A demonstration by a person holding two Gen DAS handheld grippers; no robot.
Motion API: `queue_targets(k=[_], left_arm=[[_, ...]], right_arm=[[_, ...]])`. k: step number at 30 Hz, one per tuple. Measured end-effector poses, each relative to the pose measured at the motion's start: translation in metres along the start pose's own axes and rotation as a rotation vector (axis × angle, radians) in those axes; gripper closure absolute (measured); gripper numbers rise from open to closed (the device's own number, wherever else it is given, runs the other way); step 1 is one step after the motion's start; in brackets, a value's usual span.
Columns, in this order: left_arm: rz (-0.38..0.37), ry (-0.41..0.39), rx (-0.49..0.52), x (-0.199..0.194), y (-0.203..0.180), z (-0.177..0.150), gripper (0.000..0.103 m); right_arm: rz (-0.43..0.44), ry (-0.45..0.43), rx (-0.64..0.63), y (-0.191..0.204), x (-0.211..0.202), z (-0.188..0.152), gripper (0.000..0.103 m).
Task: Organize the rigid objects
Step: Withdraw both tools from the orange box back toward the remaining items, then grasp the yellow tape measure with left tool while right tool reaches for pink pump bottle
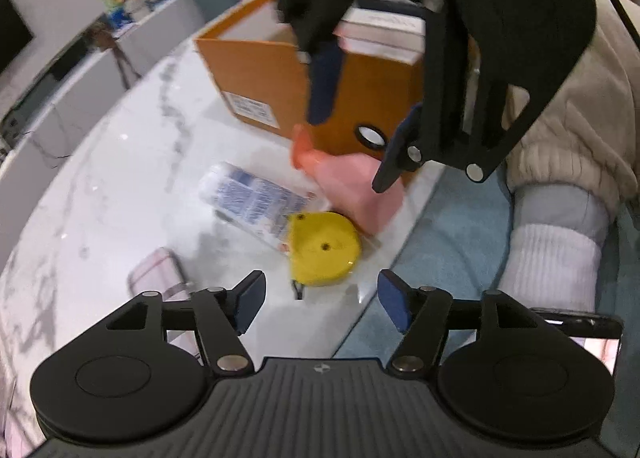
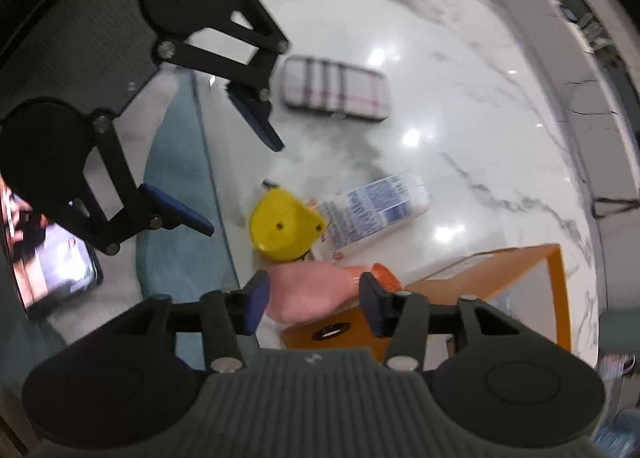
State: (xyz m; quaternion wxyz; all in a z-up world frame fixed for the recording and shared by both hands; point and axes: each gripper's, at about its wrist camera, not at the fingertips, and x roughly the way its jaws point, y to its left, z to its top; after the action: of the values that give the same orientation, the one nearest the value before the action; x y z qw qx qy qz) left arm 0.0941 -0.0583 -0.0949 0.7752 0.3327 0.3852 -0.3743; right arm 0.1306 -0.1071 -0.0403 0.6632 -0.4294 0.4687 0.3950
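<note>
The left gripper [image 1: 320, 300] has its fingers wide apart and empty above the yellow tape measure [image 1: 322, 248] on the marble tabletop [image 1: 120, 194]. Beyond lie a white bottle [image 1: 252, 202] and pink bottle [image 1: 352, 186]. The right gripper [image 2: 310, 304], fingers parted, holds nothing above the orange box [image 1: 276, 86].
</note>
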Motion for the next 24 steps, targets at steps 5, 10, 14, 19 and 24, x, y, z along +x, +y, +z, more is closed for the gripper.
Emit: queue_targets(k=[5, 10, 14, 19, 24], left_arm=[[-0.027, 0.025, 0.029, 0.024, -0.006, 0.003, 0.021], [-0.031, 0.035, 0.009, 0.041, -0.003, 0.003, 0.021], [-0.031, 0.022, -0.041, 0.041, 0.005, 0.001, 0.025], [-0.043, 0.012, -0.058, 0.040, 0.003, -0.001, 0.040], [-0.044, 0.014, -0.079, 0.036, 0.001, -0.003, 0.046]], right_arm=[[0.050, 0.079, -0.106, 0.003, 0.017, 0.009, 0.045], [0.068, 0.137, -0.150, 0.003, 0.034, 0.013, 0.038], [0.082, 0.156, -0.133, -0.001, 0.043, 0.011, 0.037], [0.087, 0.173, -0.104, -0.005, 0.051, 0.007, 0.045], [0.088, 0.166, -0.069, -0.005, 0.054, 0.004, 0.052]])
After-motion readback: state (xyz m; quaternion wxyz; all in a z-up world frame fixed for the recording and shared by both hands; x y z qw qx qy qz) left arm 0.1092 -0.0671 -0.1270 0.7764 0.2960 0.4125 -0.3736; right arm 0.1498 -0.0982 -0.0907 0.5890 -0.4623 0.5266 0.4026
